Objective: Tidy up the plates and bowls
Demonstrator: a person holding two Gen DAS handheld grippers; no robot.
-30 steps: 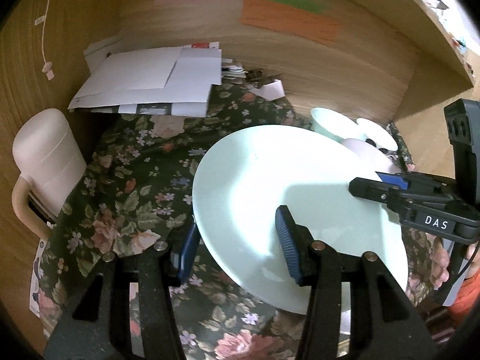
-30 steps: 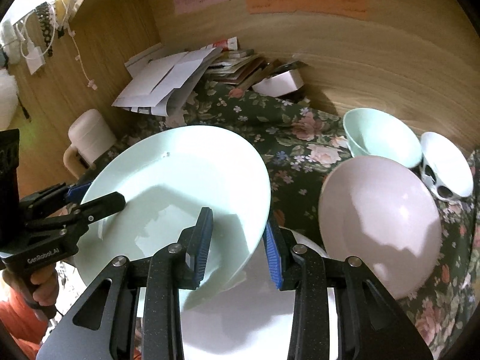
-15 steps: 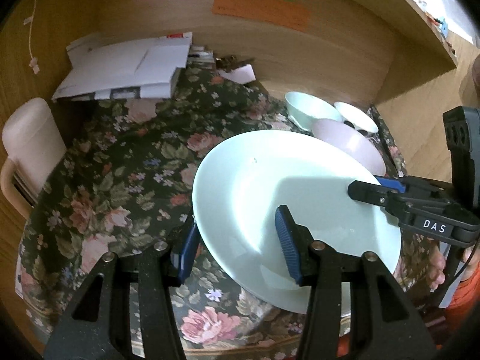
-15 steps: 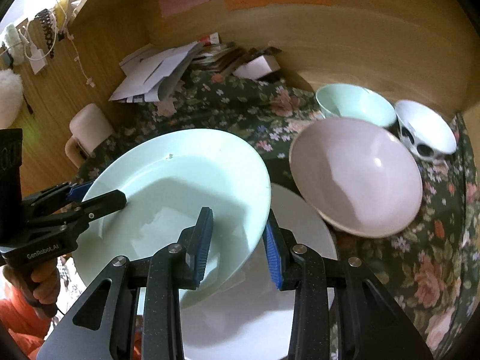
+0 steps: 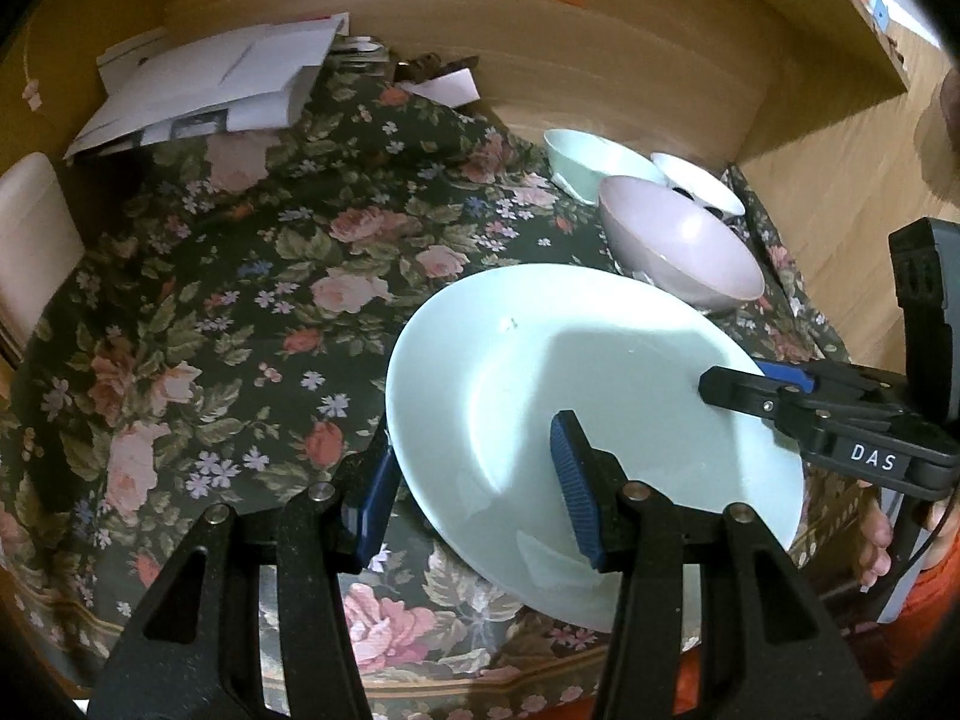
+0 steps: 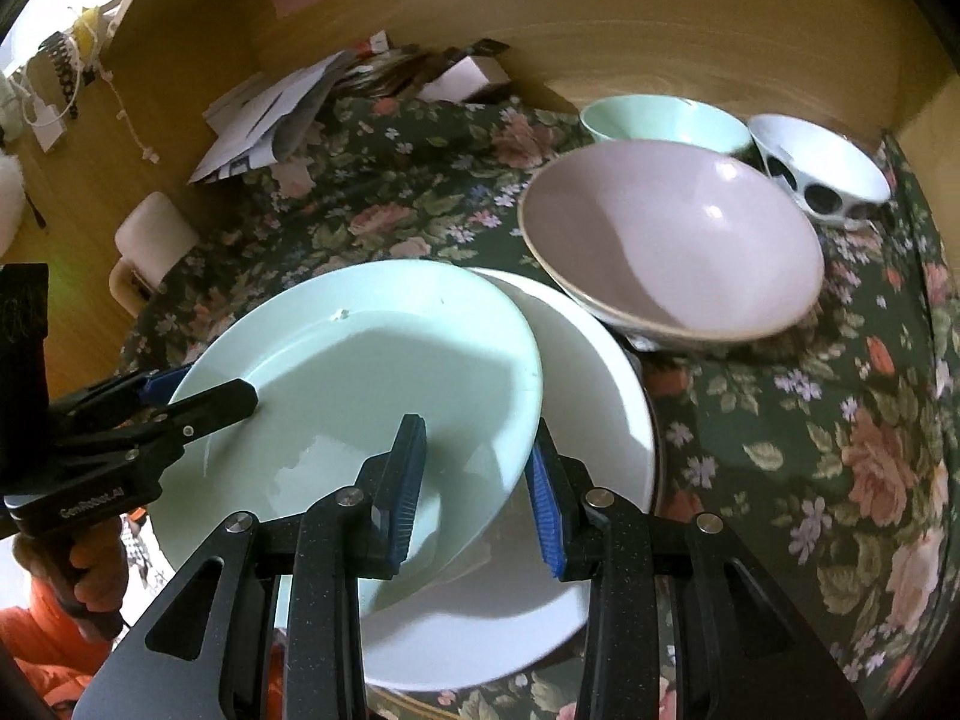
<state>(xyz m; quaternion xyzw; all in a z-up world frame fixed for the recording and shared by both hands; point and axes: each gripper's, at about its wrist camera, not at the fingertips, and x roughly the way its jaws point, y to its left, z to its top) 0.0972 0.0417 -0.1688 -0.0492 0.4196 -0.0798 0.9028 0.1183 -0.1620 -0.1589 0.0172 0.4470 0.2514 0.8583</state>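
Mint plate (image 6: 360, 360) seemingly lower now.

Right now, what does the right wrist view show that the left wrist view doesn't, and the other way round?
Only the right wrist view shows the white plate lying under the tilted mint plate, plus the dark spots on the white bowl.

Only the left wrist view shows the open stretch of floral cloth to the left of that plate.

Both show the left gripper and the right gripper clamped on opposite edges of the mint plate, the pink bowl, the mint bowl and the paper pile.
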